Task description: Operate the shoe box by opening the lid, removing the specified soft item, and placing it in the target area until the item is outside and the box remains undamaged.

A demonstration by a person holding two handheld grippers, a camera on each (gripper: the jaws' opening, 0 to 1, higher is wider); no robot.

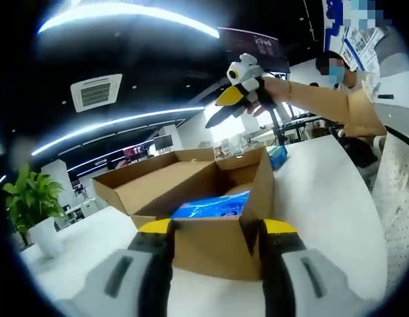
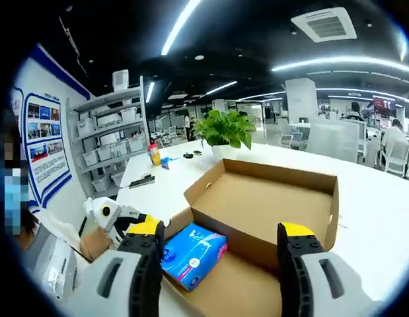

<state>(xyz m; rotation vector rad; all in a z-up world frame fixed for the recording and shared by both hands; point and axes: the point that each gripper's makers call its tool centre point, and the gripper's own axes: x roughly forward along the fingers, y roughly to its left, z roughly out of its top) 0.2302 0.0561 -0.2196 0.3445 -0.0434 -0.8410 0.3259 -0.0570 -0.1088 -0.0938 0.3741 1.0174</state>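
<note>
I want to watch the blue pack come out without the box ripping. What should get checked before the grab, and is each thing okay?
1. Lid open: ok, the shoe box lid is folded back.
2. Soft item reachable: ok, the blue tissue pack lies uncovered inside.
3. Right hand-held gripper ready: ok, open above the pack.
4. Left hand-held gripper steadying: cannot tell; jaws straddle the box's end wall, contact unclear.
5. Box undamaged: ok, no tears visible.
6. Target area: cannot tell, none marked on the white table.
</note>
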